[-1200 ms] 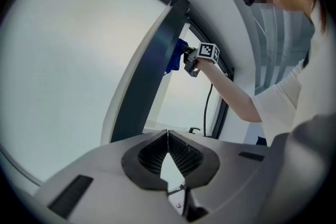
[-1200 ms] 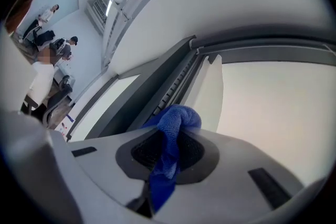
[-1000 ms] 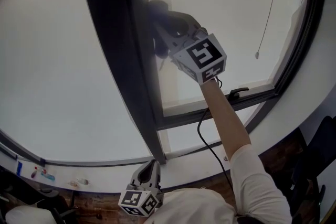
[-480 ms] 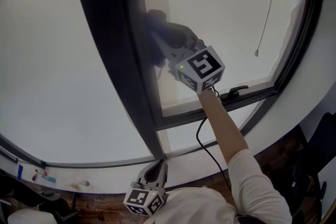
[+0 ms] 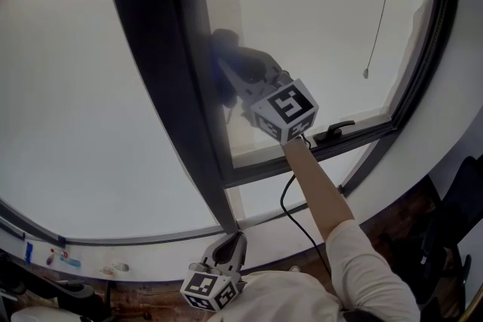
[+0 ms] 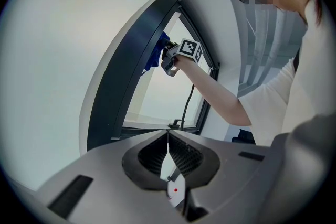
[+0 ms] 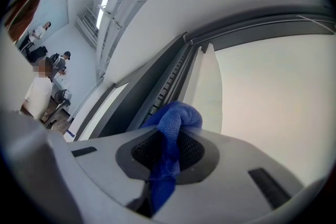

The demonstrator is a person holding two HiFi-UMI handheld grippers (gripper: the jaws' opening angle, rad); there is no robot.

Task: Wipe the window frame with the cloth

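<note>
There are two grippers, the left gripper (image 5: 238, 237) and the right gripper (image 5: 232, 79), with two marker cubes (image 5: 283, 109) between them, and one blue cloth (image 7: 173, 123). The one window frame (image 5: 162, 87) has one latch handle (image 5: 336, 132) and one hanging cord (image 5: 379, 11), and one black cable (image 5: 285, 196) shows too. Three people (image 7: 38, 96) show far off in the right gripper view.

Grey left tongs (image 5: 238, 237) and right tongs (image 5: 229, 79) carry marker cubes (image 5: 284, 109); black cable (image 5: 290, 197), white sleeve (image 5: 371, 271).
</note>
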